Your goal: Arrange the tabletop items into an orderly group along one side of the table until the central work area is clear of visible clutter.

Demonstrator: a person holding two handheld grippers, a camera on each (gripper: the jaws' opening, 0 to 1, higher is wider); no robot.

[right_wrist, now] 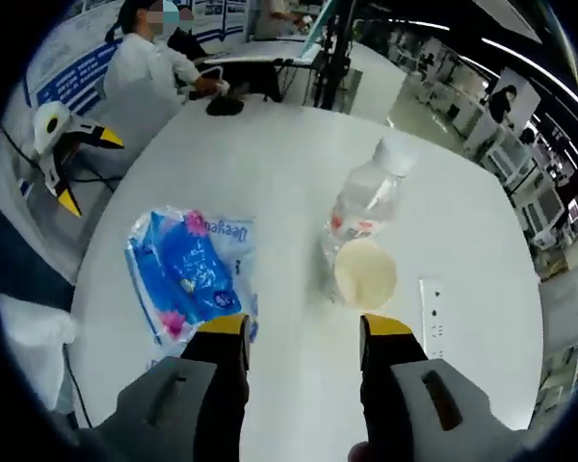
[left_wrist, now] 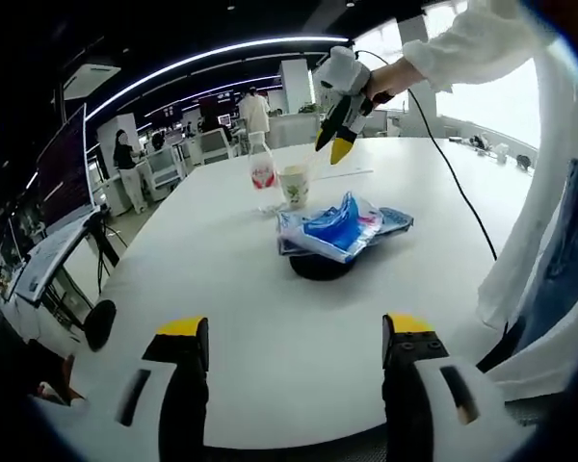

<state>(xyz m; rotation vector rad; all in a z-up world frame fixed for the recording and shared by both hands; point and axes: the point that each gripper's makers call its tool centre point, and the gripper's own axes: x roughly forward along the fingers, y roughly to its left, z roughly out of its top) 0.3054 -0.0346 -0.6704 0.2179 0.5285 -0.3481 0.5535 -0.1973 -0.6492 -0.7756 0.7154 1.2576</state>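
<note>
Two tongs, left tongs [left_wrist: 299, 339] wide apart, empty, right tongs [right_wrist: 304, 331] wide above paper cup [right_wrist: 365, 273], touching nothing

In the left gripper view, a dark round object [left_wrist: 318, 267] lies under the tissue pack [left_wrist: 339, 227]; only its near edge is exposed, so it cannot be identified. The bottle [left_wrist: 262, 173] label is too small to read. In the right gripper view, the cup [right_wrist: 365, 273] hides the bottle's [right_wrist: 364, 205] base, and the pack's [right_wrist: 188, 273] near end is behind the right gripper's left jaw.
</note>
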